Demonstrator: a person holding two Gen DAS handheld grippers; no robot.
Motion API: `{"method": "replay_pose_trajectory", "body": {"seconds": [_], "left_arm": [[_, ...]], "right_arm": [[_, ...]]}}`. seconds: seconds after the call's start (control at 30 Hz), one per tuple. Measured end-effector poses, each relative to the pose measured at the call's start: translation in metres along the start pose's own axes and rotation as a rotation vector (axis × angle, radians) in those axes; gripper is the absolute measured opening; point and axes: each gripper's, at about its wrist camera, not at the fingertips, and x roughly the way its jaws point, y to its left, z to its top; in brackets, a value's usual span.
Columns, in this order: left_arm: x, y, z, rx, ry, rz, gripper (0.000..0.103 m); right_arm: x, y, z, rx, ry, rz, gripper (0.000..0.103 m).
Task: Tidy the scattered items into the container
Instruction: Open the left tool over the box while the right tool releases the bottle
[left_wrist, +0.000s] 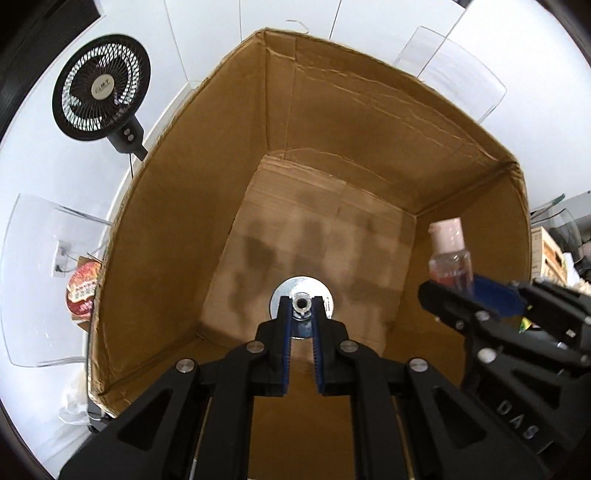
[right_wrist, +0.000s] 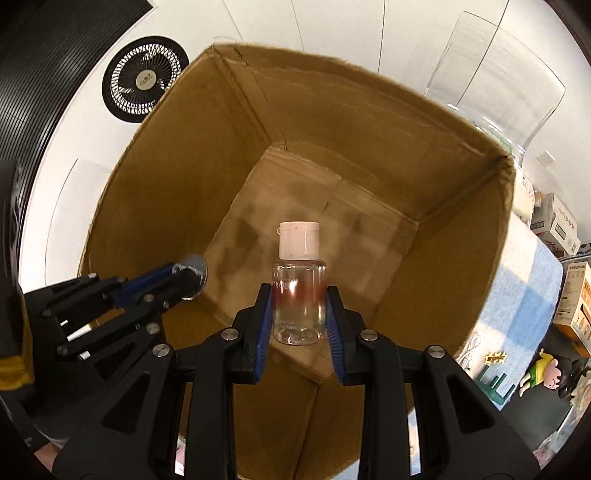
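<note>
A tall open cardboard box (left_wrist: 177, 206) fills both views, and its floor (left_wrist: 317, 236) is bare. My left gripper (left_wrist: 301, 308) points down into it, shut on a small silver metal disc with a threaded hub (left_wrist: 291, 290). In the right wrist view the same disc (right_wrist: 194, 267) hangs over the box's left side in the left gripper (right_wrist: 181, 277). My right gripper (right_wrist: 299, 299) is shut on a small clear bottle with a pink cap (right_wrist: 299, 280), held upright above the box (right_wrist: 166, 166). From the left wrist view, that bottle (left_wrist: 450, 254) and the right gripper (left_wrist: 476, 291) are near the box's right wall.
A black desk fan (left_wrist: 101, 86) stands on the white surface beyond the box's left side. Clear acrylic pieces (left_wrist: 454, 70) sit behind the box. A red snack packet (left_wrist: 83, 291) lies at the left. A blue-and-white cloth (right_wrist: 528, 280), cartons and a figurine (right_wrist: 546, 373) are at the right.
</note>
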Motion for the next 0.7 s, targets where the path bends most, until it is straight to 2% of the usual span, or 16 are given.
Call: {"method": "replay_pose_trajectory", "body": {"seconds": [0.3,0.37,0.4,0.47,0.5,0.53,0.6,0.7], "left_arm": [[0.006,0.004,-0.002,-0.016,0.002,0.002,0.010],[0.006,0.005,-0.002,-0.019,-0.002,0.006,0.012],[0.005,0.004,-0.003,-0.013,-0.004,0.002,0.018],[0.002,0.005,-0.004,-0.011,-0.022,0.004,0.030],[0.001,0.007,-0.005,-0.017,-0.033,0.007,0.040],[-0.001,0.009,-0.006,-0.022,-0.044,0.009,0.045],[-0.003,0.014,-0.007,-0.044,-0.056,0.009,0.065],[-0.008,0.022,-0.009,-0.078,-0.063,-0.002,0.083]], "right_arm": [[0.008,0.000,-0.003,0.000,0.020,0.006,0.029],[0.010,-0.001,-0.003,-0.004,0.023,0.015,0.032],[0.010,-0.001,-0.003,-0.011,0.025,0.017,0.036],[0.009,-0.001,-0.004,-0.028,0.019,-0.001,0.054],[0.008,-0.001,-0.004,-0.028,0.011,-0.014,0.055],[0.007,-0.003,-0.005,-0.022,0.001,-0.017,0.056],[0.003,-0.007,-0.005,-0.002,-0.010,0.000,0.057],[-0.006,-0.015,-0.005,0.025,-0.040,0.012,0.074]]}}
